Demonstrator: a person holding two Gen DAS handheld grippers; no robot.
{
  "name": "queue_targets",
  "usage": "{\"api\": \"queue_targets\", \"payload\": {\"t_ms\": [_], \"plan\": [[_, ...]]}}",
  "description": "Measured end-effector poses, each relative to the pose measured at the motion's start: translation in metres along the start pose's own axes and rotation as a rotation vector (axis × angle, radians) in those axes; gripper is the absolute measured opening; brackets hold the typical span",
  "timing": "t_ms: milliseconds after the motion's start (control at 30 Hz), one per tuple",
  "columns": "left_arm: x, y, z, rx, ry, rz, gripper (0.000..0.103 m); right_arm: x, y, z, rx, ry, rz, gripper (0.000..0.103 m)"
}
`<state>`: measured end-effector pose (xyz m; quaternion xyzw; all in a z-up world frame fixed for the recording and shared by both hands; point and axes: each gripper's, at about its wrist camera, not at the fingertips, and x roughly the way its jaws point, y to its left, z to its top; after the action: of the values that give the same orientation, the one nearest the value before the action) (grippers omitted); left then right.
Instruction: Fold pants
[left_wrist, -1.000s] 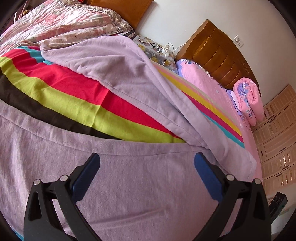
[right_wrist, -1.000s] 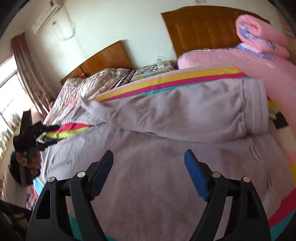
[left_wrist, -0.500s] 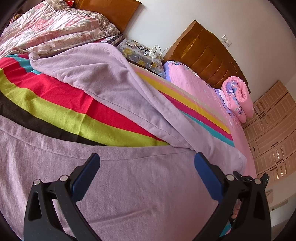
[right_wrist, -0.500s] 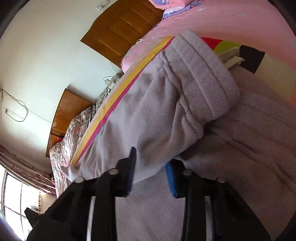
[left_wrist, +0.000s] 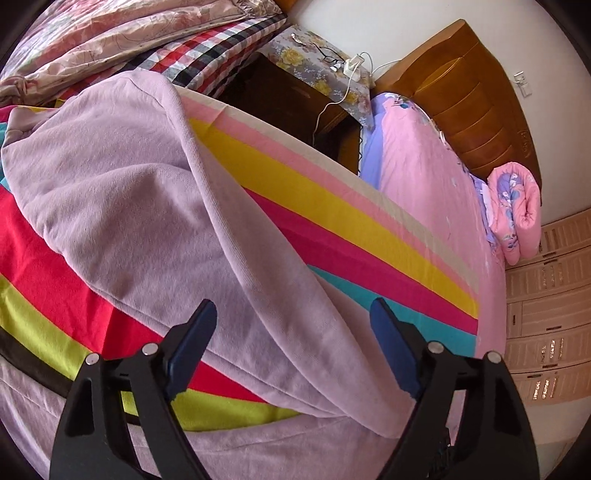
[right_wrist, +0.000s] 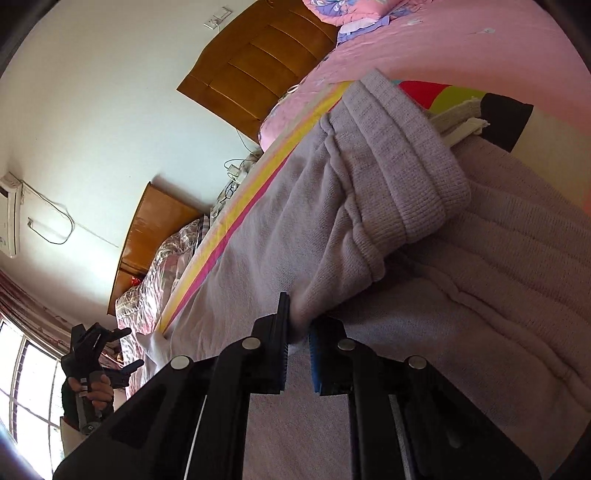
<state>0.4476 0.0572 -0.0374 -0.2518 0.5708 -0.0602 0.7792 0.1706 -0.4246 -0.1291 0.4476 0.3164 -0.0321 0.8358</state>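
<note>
Lilac knit pants (left_wrist: 147, 206) lie on a striped blanket (left_wrist: 332, 206) on the bed, one leg running away toward the far left and the other along the bottom of the view. My left gripper (left_wrist: 291, 336) is open and empty, hovering over the nearer part of the far leg. In the right wrist view my right gripper (right_wrist: 297, 336) is shut on the lower edge of the pants' leg (right_wrist: 332, 206) near its ribbed cuff (right_wrist: 406, 158). The left gripper (right_wrist: 99, 350) also shows there, far at the left, held in a hand.
A dark nightstand (left_wrist: 295, 103) with cables stands between two beds with wooden headboards (left_wrist: 476, 103). A rolled pink quilt (left_wrist: 517, 214) lies on the pink bed. A flowered quilt (left_wrist: 110, 33) covers the far bed. Cabinets (left_wrist: 546, 314) stand at the right.
My right gripper has stayed clamped on the pant leg edge and come closer to the cuff. My left gripper has moved forward over the far leg, still open.
</note>
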Motion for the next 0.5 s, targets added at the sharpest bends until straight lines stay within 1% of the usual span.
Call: {"api": "queue_targets", "payload": {"t_ms": [33,100,133,167,200,233,267,300,333,367,400,433,500], "plan": [[0.007,0.002,0.005,-0.003,0.005,0.004,0.075,-0.003,-0.004,-0.002,0.003,0.002,0.006,0.011],[0.021,0.011,0.012,-0.018,0.028,0.029,0.056,-0.003,-0.005,0.0,0.006,0.005,0.015,0.011],[0.028,0.016,0.014,-0.029,0.035,0.033,0.049,-0.006,-0.005,-0.002,0.003,0.005,0.017,0.011],[0.033,0.021,0.017,-0.034,0.038,0.017,0.033,-0.007,-0.004,-0.002,0.001,0.005,0.018,0.011],[0.035,0.024,0.017,-0.026,0.027,-0.016,0.013,-0.01,-0.003,-0.002,-0.002,0.003,0.019,0.011],[0.032,0.026,0.017,-0.014,0.0,-0.022,0.008,-0.011,-0.001,0.0,-0.008,0.0,0.021,0.011],[0.025,0.027,0.015,-0.009,-0.038,-0.027,0.006,-0.014,0.003,0.004,-0.016,-0.005,0.026,0.011],[0.013,0.026,0.01,-0.002,-0.079,-0.054,0.006,-0.018,0.007,0.009,-0.029,-0.01,0.031,0.011],[-0.004,0.022,0.003,0.021,-0.123,-0.07,0.006,-0.021,0.013,0.016,-0.043,-0.015,0.034,0.011],[-0.026,0.015,-0.006,0.059,-0.178,-0.063,0.005,-0.025,0.019,0.025,-0.055,-0.02,0.044,0.011],[-0.05,0.006,-0.02,0.105,-0.227,-0.064,0.005,-0.032,0.026,0.033,-0.065,-0.026,0.059,0.011],[-0.075,0.0,-0.036,0.146,-0.264,-0.087,0.005,-0.04,0.032,0.041,-0.08,-0.036,0.066,0.011],[-0.123,-0.007,-0.08,0.228,-0.324,-0.121,0.005,-0.061,0.045,0.054,-0.123,-0.055,0.077,0.01]]}}
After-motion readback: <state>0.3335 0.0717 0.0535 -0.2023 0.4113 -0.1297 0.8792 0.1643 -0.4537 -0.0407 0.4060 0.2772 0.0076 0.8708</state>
